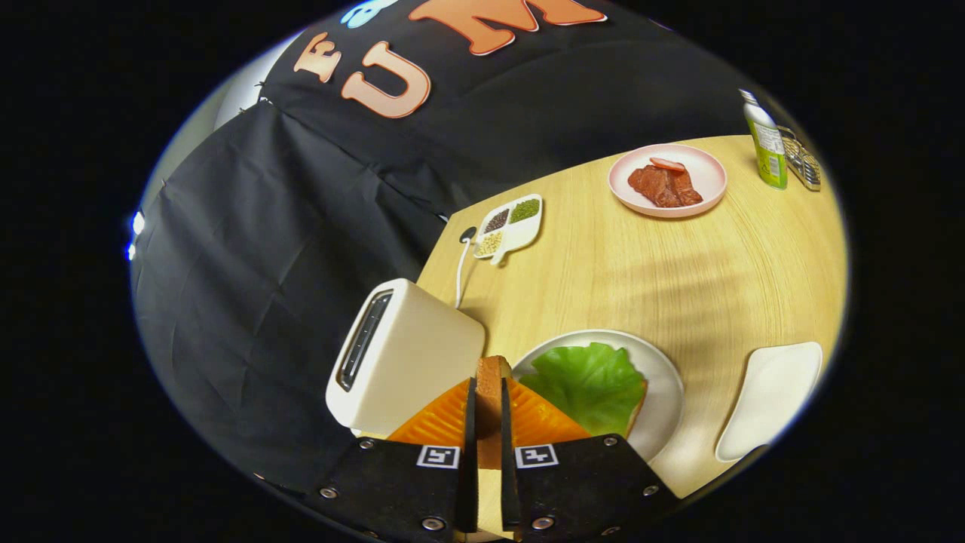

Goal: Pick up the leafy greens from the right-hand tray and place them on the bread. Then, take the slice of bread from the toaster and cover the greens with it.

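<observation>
tongs (488,407) clamp bread slice (490,377) | leafy greens (588,385) just right

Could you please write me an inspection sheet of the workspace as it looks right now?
Surface: light wooden table, bare at its middle.
Job's things: leafy greens lie on the bread on the white plate; the second bread slice stands on edge between the tool's fingers; toaster stands beside the plate; white tray to the right.
Clutter: pink plate with meat, divided dish of grains, green bottle, metal rack.
Grippers: tool shut on the bread slice, just ahead of the toaster.
Cables: white cord beyond the toaster.
Surroundings: black cloth wall.
</observation>
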### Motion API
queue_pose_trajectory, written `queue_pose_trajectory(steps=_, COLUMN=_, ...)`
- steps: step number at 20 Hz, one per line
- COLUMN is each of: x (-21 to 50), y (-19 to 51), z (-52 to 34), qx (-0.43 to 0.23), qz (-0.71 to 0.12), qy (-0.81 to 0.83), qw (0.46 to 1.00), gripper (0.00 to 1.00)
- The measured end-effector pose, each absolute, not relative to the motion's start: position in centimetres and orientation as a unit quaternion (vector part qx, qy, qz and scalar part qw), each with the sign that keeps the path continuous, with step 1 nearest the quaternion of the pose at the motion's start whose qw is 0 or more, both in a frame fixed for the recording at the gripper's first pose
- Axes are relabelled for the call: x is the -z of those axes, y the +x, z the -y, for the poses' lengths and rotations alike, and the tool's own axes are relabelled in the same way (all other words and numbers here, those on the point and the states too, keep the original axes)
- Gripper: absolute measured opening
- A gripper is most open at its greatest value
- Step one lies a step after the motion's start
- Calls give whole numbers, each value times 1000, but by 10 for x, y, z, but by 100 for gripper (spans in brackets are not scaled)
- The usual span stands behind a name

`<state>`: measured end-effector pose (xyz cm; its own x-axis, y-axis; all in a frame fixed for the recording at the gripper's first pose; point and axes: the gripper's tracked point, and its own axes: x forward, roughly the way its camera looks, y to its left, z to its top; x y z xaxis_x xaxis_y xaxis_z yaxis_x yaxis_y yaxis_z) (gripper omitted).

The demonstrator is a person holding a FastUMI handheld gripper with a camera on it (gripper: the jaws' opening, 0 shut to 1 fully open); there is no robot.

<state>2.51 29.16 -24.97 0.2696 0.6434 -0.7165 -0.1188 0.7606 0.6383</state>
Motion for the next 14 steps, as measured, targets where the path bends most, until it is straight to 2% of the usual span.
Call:
queue_pose_trajectory(steps=8, x=286, y=24, z=-252, qx=-219, qz=-547, qy=232, qw=774, gripper=13)
queue_pose_trajectory(steps=14, x=303, y=21, z=-227, qx=-208, qz=-527, qy=146, qw=811, gripper=30)
